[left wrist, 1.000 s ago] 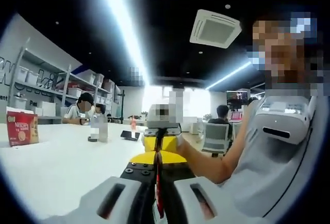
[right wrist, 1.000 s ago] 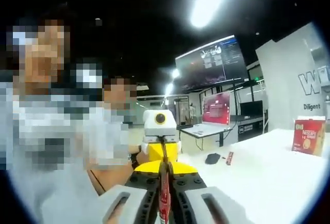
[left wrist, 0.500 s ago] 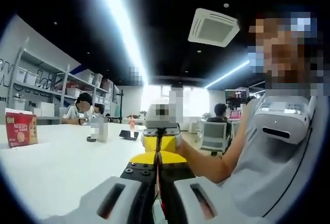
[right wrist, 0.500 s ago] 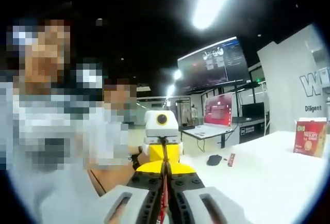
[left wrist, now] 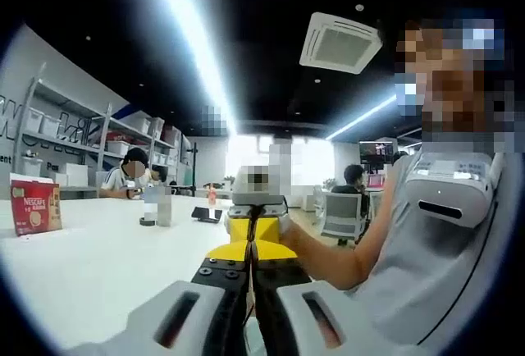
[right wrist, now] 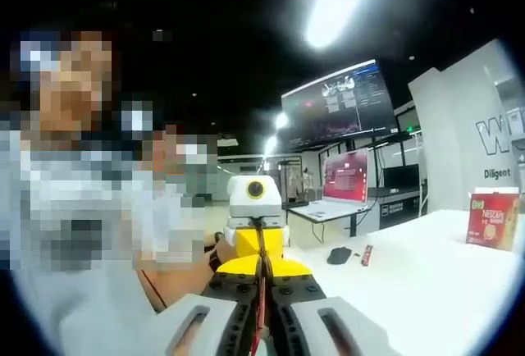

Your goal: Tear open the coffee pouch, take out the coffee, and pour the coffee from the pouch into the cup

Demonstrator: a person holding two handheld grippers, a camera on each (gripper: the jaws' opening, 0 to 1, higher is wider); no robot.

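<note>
Both tools are up off the table and nose to nose. The left gripper (left wrist: 248, 311) has its jaws pressed close, just a dark slit between them. A second ago a red strip stood in that slit. Half a second ago it had shrunk, and now it's gone from the left gripper view, so I can't tell what those jaws are pinching, if anything.

Over on the other side, the right gripper (right wrist: 262, 315) has its jaws narrow too, clamped on a thin sliver of the red coffee pouch (right wrist: 257, 327). That sliver was a broad red band a second ago. So the pouch sits right at the meeting point of the two grippers, held in the air in front of the person's chest, and it's showing less and less.

My read is that the tear is in hand, with the pouch either turning edge-on or pulling away from the left side. Whether the foil has actually opened, I can't see.

Behind, the red cardboard coffee box (left wrist: 34, 207) stands on the white tabletop (left wrist: 98, 266), well apart from the action. Pouring is still some way off.
</note>
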